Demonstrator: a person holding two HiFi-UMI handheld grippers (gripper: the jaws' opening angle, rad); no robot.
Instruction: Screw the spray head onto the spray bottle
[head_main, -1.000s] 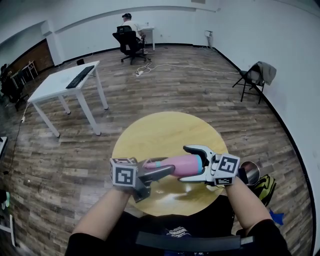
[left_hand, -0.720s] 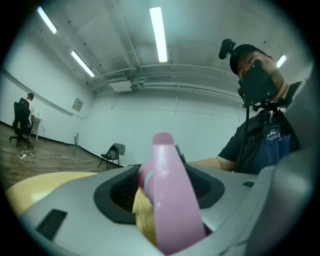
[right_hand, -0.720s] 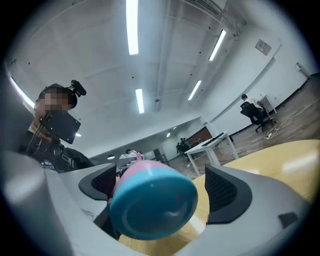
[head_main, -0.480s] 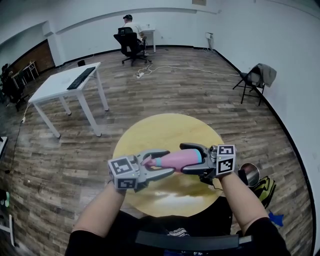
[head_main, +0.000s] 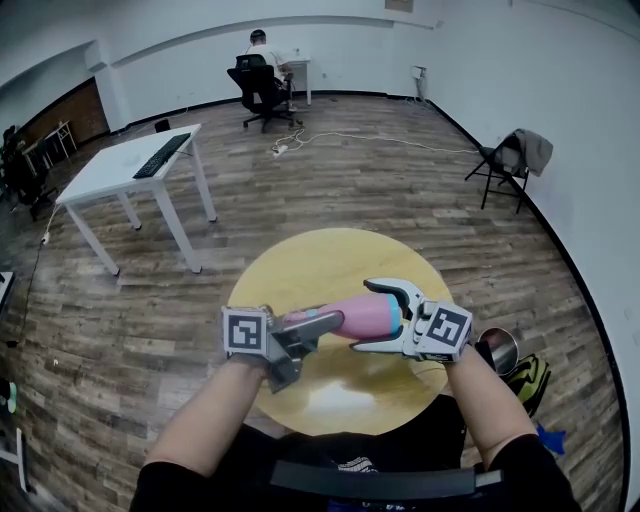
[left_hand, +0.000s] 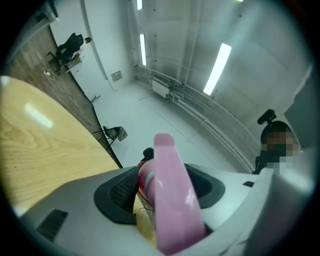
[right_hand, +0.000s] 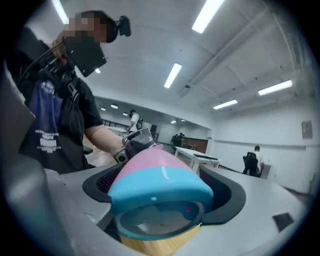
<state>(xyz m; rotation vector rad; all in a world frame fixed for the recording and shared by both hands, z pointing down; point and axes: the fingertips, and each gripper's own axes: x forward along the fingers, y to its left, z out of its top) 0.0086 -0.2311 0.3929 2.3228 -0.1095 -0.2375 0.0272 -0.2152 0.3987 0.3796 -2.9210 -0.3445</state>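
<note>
A pink spray bottle (head_main: 350, 318) with a blue base (right_hand: 160, 182) lies level in the air over the round yellow table (head_main: 320, 260). My right gripper (head_main: 368, 316) reaches in from the right. Its jaws are closing round the blue base end, and both pads lie against the bottle's sides. From the left, my left gripper (head_main: 315, 332) is shut on the pink spray head (head_main: 300, 322) at the bottle's neck. The pink trigger (left_hand: 172, 200) fills the space between its jaws. The joint between head and neck is hidden.
A metal bowl (head_main: 498, 348) and a green-black bag (head_main: 530, 375) sit on the floor by my right forearm. Farther off are a white desk (head_main: 130, 165) with a keyboard, a seated person (head_main: 260, 60) and a folding chair (head_main: 515, 155) at the right wall.
The right gripper rolled about the bottle's long axis and came back, its marker cube facing differently in each frame. The left gripper's cube also turned. The bottle stayed level between them.
</note>
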